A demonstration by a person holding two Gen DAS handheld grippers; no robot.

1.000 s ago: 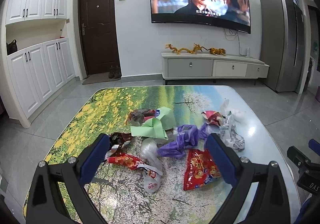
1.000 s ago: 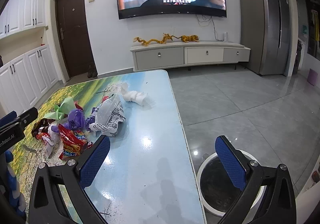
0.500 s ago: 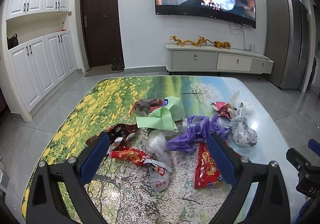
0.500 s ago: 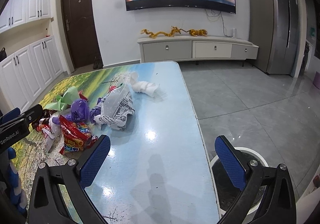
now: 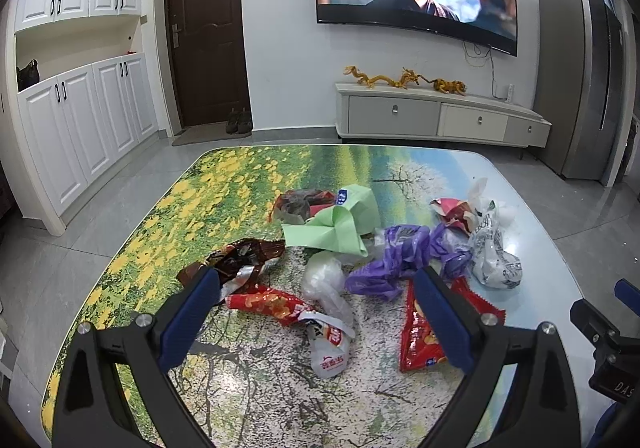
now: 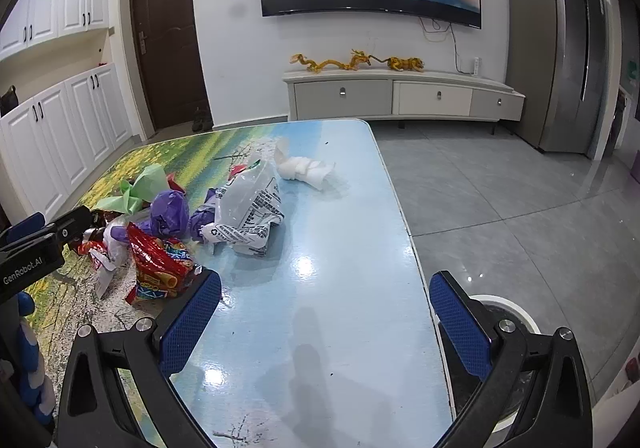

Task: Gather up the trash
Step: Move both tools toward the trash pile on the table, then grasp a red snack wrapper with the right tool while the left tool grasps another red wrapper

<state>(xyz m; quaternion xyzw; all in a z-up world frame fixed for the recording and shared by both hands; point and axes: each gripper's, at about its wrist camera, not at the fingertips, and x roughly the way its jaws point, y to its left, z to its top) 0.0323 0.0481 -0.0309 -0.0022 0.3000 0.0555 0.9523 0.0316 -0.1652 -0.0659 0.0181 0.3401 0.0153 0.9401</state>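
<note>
A heap of trash lies on the printed table (image 5: 248,176): a red snack wrapper (image 5: 272,303), a red chip bag (image 5: 420,336), a clear plastic bag (image 5: 326,280), a purple bag (image 5: 396,254), a green paper (image 5: 340,228), a brown wrapper (image 5: 244,254) and a white printed bag (image 5: 492,252). My left gripper (image 5: 316,322) is open and empty, hovering just before the red wrappers. My right gripper (image 6: 326,322) is open and empty over the bare blue part of the table (image 6: 340,248). The white printed bag (image 6: 248,212), a crumpled tissue (image 6: 304,168) and the red chip bag (image 6: 160,268) lie ahead of it to the left.
A round white-rimmed trash bin (image 6: 508,324) stands on the floor at the table's right edge, partly behind my right finger. The other gripper shows at each view's side (image 5: 604,340) (image 6: 36,248). A TV cabinet (image 6: 400,96), white cupboards (image 5: 80,120) and a grey fridge (image 6: 568,48) line the walls.
Both grippers have risen and tilted a little, so the table and trash sit lower and nearer in view. Both stay open. The trash has not moved.
</note>
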